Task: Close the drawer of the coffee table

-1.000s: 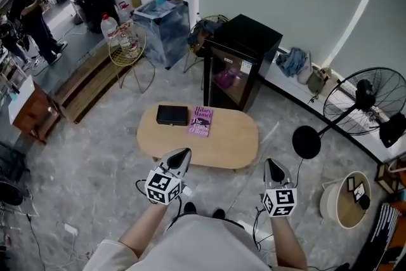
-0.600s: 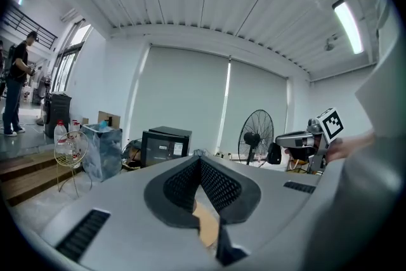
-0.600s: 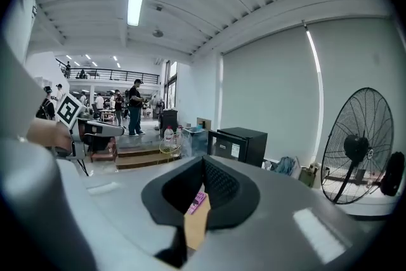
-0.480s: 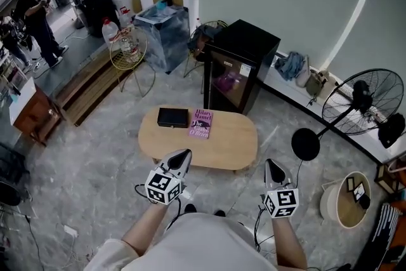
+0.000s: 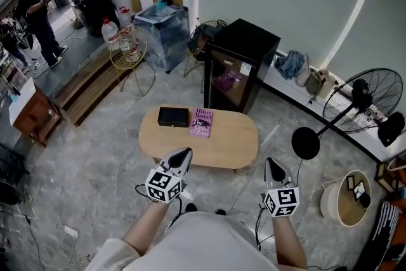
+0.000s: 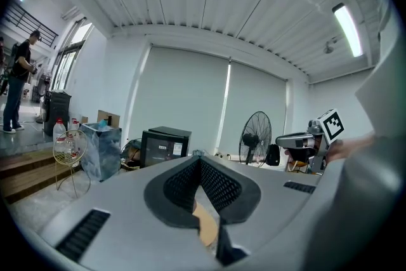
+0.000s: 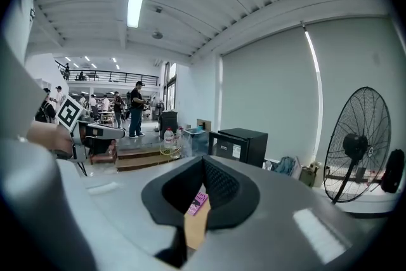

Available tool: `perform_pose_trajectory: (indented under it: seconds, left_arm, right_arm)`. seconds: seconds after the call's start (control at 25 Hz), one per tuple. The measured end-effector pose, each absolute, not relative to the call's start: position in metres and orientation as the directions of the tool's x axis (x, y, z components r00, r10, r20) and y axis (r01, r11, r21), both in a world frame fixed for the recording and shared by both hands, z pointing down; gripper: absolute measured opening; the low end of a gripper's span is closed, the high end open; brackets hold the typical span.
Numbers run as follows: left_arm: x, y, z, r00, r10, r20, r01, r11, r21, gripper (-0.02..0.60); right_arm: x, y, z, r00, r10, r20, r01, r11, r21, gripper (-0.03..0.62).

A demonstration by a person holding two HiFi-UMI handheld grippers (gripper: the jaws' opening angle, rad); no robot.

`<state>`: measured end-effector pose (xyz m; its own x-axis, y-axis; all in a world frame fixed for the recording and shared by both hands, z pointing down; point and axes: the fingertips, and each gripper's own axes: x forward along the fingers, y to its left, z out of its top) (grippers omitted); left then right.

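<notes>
The oval light-wood coffee table (image 5: 222, 143) stands on the floor ahead of me, with a black box (image 5: 172, 116) and a purple book (image 5: 201, 122) on its top. No drawer shows from this side. My left gripper (image 5: 185, 153) is held shut and empty over the table's near left edge. My right gripper (image 5: 272, 164) is also shut and empty, just off the table's near right end. In the left gripper view the jaws (image 6: 200, 159) meet, with a bit of the table's wood below them. In the right gripper view the shut jaws (image 7: 203, 159) frame the book (image 7: 197, 203).
A black cabinet (image 5: 243, 60) stands behind the table, and a standing fan (image 5: 363, 101) with a round base (image 5: 306, 143) is at the right. A wire stool (image 5: 127, 45), a wrapped crate (image 5: 162, 28), wooden steps (image 5: 82, 89) and people are at the far left. A round basket (image 5: 346, 201) sits at the near right.
</notes>
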<state>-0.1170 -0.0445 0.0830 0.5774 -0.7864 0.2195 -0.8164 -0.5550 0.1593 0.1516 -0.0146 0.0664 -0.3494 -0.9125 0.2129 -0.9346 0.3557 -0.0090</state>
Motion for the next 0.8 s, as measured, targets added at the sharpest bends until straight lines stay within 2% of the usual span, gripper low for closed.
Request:
perform_pose_trajectory:
  seconds: [0.8]
  left_arm:
    - [-0.1157, -0.0482, 0.083, 0.589, -0.78, 0.213, -0.808, -0.557, 0.194, 0.008]
  right_arm:
    - [0.1518, -0.0139, 0.0652, -0.342, -0.915, 0.213, -0.938, 0.346, -0.016, 0.011]
